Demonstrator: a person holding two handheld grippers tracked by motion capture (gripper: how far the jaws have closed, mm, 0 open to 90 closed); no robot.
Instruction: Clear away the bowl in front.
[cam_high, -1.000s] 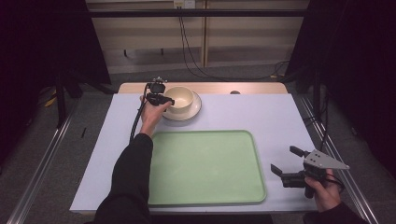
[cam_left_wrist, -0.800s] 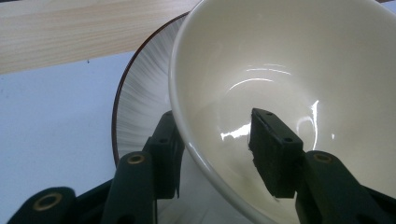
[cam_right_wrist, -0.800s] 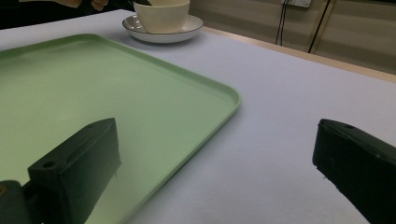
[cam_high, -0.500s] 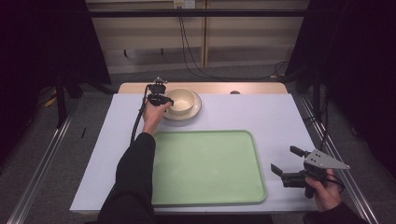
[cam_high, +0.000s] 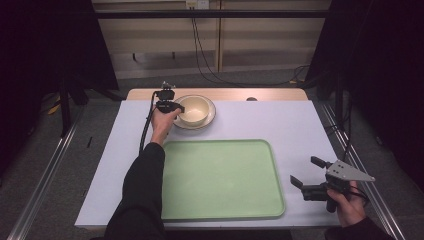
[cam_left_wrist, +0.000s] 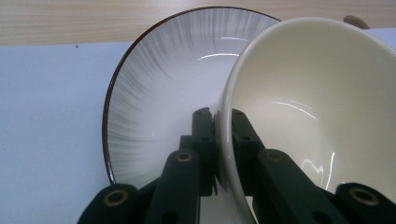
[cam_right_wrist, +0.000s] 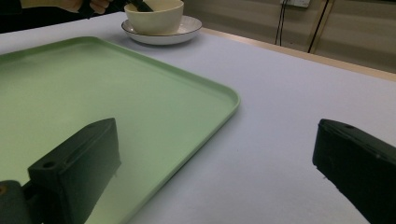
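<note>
A cream bowl (cam_high: 194, 110) sits on a ribbed plate (cam_high: 210, 119) with a dark rim at the back of the table. My left gripper (cam_high: 178, 109) is shut on the bowl's left wall. In the left gripper view one jaw is outside the bowl (cam_left_wrist: 303, 116) and one inside, and the plate (cam_left_wrist: 154, 102) lies underneath. My right gripper (cam_high: 306, 172) hovers open by the front right corner of the green tray (cam_high: 220, 180), with nothing between its jaws. From the right gripper view the tray (cam_right_wrist: 93, 88) lies to the left, with the bowl (cam_right_wrist: 154, 16) and plate (cam_right_wrist: 187, 29) far off.
The table has a pale lilac top (cam_high: 290, 125) with a wooden strip (cam_high: 235, 94) along its far edge. A cable (cam_high: 147, 125) trails from the left gripper along the forearm. Metal rails (cam_high: 50, 165) flank the table on both sides.
The left gripper has settled onto the bowl's rim and closed on it. The right gripper has stayed where it was.
</note>
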